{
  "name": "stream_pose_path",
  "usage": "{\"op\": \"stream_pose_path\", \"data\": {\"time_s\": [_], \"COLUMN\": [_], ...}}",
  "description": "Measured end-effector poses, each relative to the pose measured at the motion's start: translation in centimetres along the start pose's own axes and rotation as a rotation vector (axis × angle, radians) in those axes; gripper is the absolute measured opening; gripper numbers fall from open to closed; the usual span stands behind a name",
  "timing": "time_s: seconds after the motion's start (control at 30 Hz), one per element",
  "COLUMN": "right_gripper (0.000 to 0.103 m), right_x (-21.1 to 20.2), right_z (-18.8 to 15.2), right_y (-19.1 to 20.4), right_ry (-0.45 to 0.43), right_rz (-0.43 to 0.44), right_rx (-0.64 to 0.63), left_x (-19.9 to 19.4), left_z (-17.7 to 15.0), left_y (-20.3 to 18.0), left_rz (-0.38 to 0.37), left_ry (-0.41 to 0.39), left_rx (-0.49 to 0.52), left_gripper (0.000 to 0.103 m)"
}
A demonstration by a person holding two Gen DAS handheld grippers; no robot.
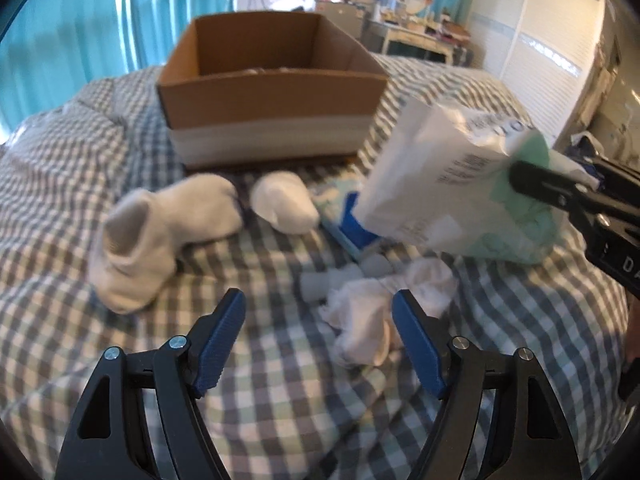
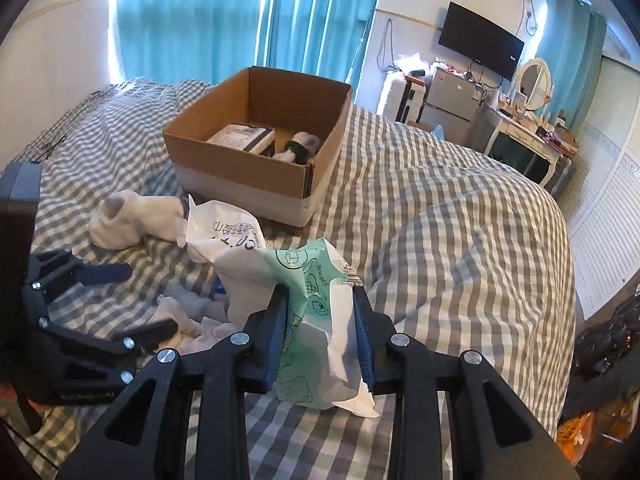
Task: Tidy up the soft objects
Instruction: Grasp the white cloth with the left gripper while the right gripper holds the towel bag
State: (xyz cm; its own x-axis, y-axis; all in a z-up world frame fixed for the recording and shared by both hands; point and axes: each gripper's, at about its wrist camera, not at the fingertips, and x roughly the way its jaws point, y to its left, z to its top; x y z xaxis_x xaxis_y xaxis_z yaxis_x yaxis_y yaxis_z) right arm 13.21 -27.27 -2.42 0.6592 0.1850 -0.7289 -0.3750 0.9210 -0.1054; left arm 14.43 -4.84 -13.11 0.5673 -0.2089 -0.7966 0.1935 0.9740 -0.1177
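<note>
Left wrist view: the left tongs [image 1: 318, 344] are wide open and hold nothing. Just ahead lies a crumpled white cloth [image 1: 368, 320]. Farther ahead sits a brown cardboard box [image 1: 272, 84].

Right wrist view: the right tongs [image 2: 320, 344] squeeze a soft green-and-white plastic pack [image 2: 308, 312], lifted above the checked bed cover [image 2: 440, 220].

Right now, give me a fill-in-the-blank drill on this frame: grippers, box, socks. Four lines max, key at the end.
1. The right gripper is shut on a green-and-white ____.
2. The left gripper is ____, above the crumpled white sock.
3. The cardboard box stands on the ____ bedspread.
4. The rolled white socks lie ____ the box.

Missing words: tissue pack; open; checked; outside
</note>
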Motion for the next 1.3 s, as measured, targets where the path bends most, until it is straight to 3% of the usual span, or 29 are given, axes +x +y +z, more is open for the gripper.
{"op": "stream_pose_path", "data": {"time_s": [0.07, 0.27, 0.37, 0.9, 1.3], "right_gripper": [0.030, 0.030, 0.030, 0.030, 0.030], "right_x": [0.0, 0.2, -0.1, -4.3, -6.8], "right_z": [-0.1, -0.4, -0.3, 1.0, 6.4], "right_y": [-0.1, -0.4, -0.4, 0.2, 0.2], "right_ry": [-0.001, -0.001, -0.005, -0.076, -0.180], "right_rz": [0.003, 0.008, 0.005, -0.024, -0.007], "right_rx": [0.003, 0.017, 0.021, 0.024, 0.018], "left_x": [0.5, 1.8, 1.5, -4.9, -8.3], "left_z": [-0.2, -0.8, -0.7, 0.1, 5.2], "left_y": [-0.5, -1.2, -1.0, 2.0, 4.6], "left_rz": [-0.008, -0.048, -0.077, -0.010, 0.058], "left_ry": [0.014, 0.057, 0.047, -0.085, -0.200], "left_rx": [0.013, 0.045, 0.048, 0.015, 0.004], "left_gripper": [0.071, 0.020, 0.011, 0.008, 0.008]}}
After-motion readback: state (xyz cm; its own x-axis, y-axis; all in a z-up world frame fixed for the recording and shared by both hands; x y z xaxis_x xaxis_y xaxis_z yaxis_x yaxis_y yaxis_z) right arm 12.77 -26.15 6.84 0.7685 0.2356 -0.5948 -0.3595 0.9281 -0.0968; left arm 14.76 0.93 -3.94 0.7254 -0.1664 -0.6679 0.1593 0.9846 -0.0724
